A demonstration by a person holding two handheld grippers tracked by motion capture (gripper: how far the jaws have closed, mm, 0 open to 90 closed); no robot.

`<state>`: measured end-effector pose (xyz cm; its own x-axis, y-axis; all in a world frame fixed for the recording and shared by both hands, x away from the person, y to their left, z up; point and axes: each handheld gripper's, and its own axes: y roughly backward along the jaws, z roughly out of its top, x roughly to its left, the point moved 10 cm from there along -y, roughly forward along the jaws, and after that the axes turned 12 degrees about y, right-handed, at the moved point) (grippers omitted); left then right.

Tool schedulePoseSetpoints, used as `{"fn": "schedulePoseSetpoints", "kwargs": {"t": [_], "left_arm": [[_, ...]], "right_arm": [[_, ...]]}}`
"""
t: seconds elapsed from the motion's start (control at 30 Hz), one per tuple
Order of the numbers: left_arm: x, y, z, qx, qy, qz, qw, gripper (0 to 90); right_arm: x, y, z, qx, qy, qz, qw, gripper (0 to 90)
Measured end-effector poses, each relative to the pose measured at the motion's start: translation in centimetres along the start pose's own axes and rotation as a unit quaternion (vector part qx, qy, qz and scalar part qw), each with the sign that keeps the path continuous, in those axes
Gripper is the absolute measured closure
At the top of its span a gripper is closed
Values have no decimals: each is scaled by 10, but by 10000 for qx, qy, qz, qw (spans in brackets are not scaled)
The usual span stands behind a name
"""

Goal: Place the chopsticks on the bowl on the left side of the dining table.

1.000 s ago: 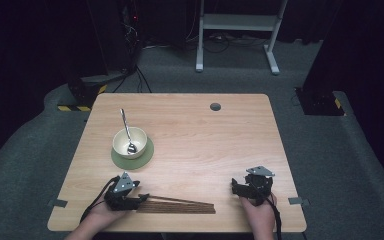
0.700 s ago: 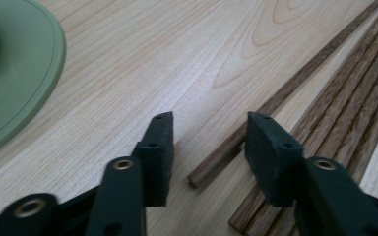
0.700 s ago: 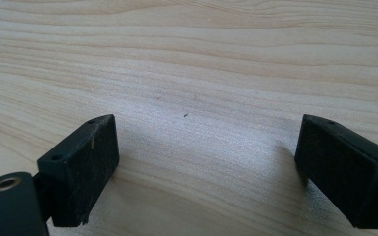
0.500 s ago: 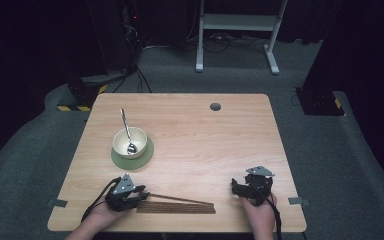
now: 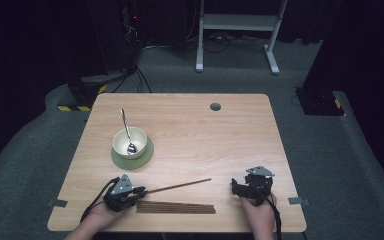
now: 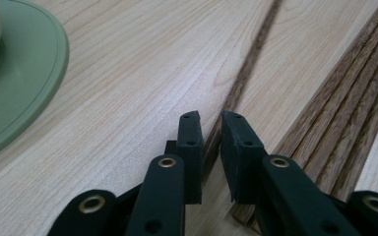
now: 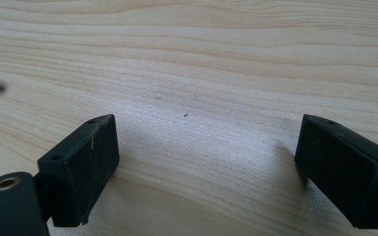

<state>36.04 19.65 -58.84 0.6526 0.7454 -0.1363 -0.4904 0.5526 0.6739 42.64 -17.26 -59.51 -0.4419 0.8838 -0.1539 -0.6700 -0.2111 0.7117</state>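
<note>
Table inventory: two grippers, one stick bundle, one loose stick, one bowl set.

Near edge: left gripper (image 5: 139, 191), jaws nipped narrow on one dark wooden stick (image 5: 180, 186) that angles away from one flat bundle of sticks (image 5: 176, 207) beside it, stick count unclear; right gripper (image 5: 236, 188), jaws spread wide over bare wooden table (image 5: 205, 135), grasping nothing. Farther: one cream bowl (image 5: 129, 142) holding one spoon (image 5: 126, 131), on one green saucer (image 5: 132, 159). Far edge: one round grommet hole (image 5: 215, 106).
</note>
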Motion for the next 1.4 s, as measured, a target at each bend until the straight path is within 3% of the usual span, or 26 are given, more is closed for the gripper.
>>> {"fn": "schedulePoseSetpoints", "kwargs": {"t": [0.27, 0.33, 0.4, 0.73, 0.97, 1.17, 1.4], "left_arm": [[8, 2, -1, -50, 76, 125, 9999, 795], [7, 1, 0, -68, 96, 126, 9999, 726], [6, -1, 1, -102, 155, 99, 9998, 716], [4, -4, 3, -182, 162, -2, 9997, 837], [2, 0, 3, -139, 146, -86, 9998, 841], [-1, 15, 17, -547, 163, -87, 9983, 842], [1, 29, 28, -911, 370, -144, 9950, 843]], "right_arm": [[0, 0, 0, 0, 3, 6, 10000, 91], [0, 0, 0, -1, 6, 7, 10000, 91], [0, 0, 0, 0, 7, 6, 10000, 91], [1, 0, 0, 5, 26, 19, 10000, 90], [1, 0, 0, 1, 51, 22, 10000, 91], [1, 0, 0, 1, 47, 24, 10000, 91], [1, 0, 0, -2, 44, 27, 10000, 91]]}}
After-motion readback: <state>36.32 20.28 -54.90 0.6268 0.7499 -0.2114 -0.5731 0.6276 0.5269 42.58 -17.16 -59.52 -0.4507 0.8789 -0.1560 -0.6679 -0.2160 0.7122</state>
